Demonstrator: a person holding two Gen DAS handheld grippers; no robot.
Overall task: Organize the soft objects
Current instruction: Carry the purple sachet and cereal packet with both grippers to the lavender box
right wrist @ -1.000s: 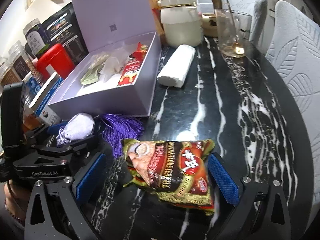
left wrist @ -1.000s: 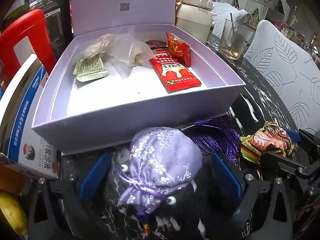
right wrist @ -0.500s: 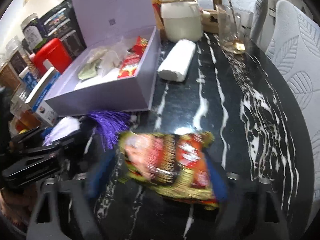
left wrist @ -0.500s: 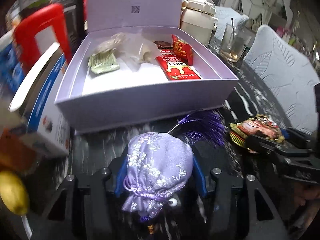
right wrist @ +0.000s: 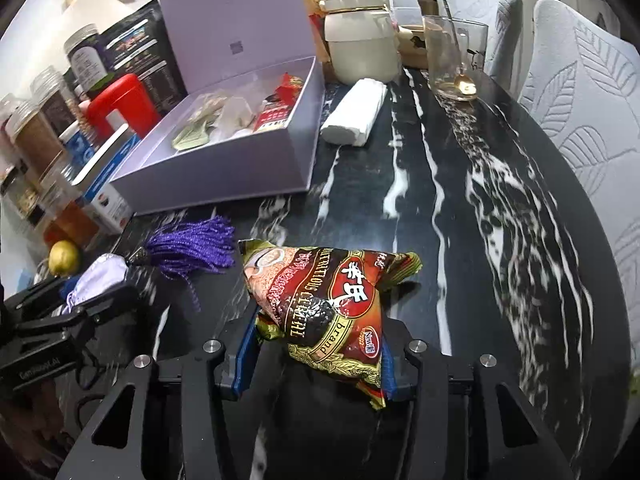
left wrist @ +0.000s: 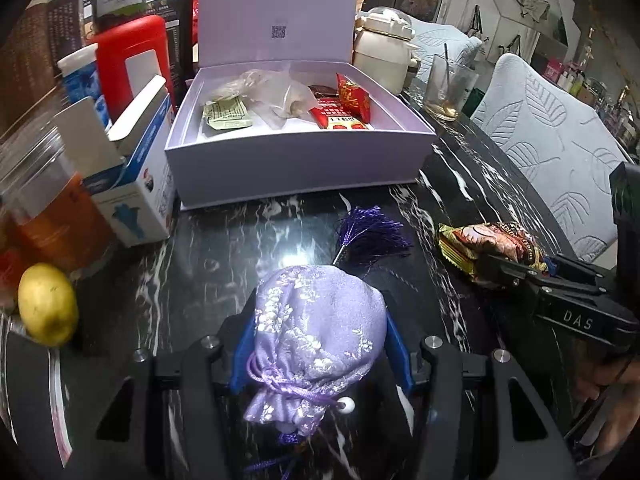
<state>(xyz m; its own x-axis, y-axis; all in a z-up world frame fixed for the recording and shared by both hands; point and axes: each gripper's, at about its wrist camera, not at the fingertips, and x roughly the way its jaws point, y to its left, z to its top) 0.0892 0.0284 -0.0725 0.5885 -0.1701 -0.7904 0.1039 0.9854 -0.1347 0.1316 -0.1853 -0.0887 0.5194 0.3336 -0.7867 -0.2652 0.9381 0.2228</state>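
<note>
A lilac embroidered drawstring pouch point(left wrist: 316, 320) sits between the blue pads of my left gripper point(left wrist: 320, 346), which is shut on it. Its purple tassel point(left wrist: 372, 236) trails forward over the black marble table point(left wrist: 224, 248). The open lilac gift box point(left wrist: 296, 164) stands beyond it and holds several sachets. In the right wrist view a red and gold snack packet point(right wrist: 320, 296) lies between the pads of my right gripper point(right wrist: 316, 360). Those jaws are closing and both pads press its sides. The pouch point(right wrist: 104, 276) and the tassel point(right wrist: 192, 248) also show at the left there.
Left of the box stand a blue-white carton point(left wrist: 132, 184), a red canister point(left wrist: 132, 64), several jars point(right wrist: 36, 132) and a lemon point(left wrist: 48, 304). A cream jar point(left wrist: 384, 52), a glass point(left wrist: 448, 84) and a white roll point(right wrist: 354, 112) sit behind and right. Padded chairs point(left wrist: 552, 140) line the table's right edge.
The left jaws shut on the pouch and drew it back from the box, so the tassel now lies in the open. The right jaws narrowed from wide open onto the snack packet.
</note>
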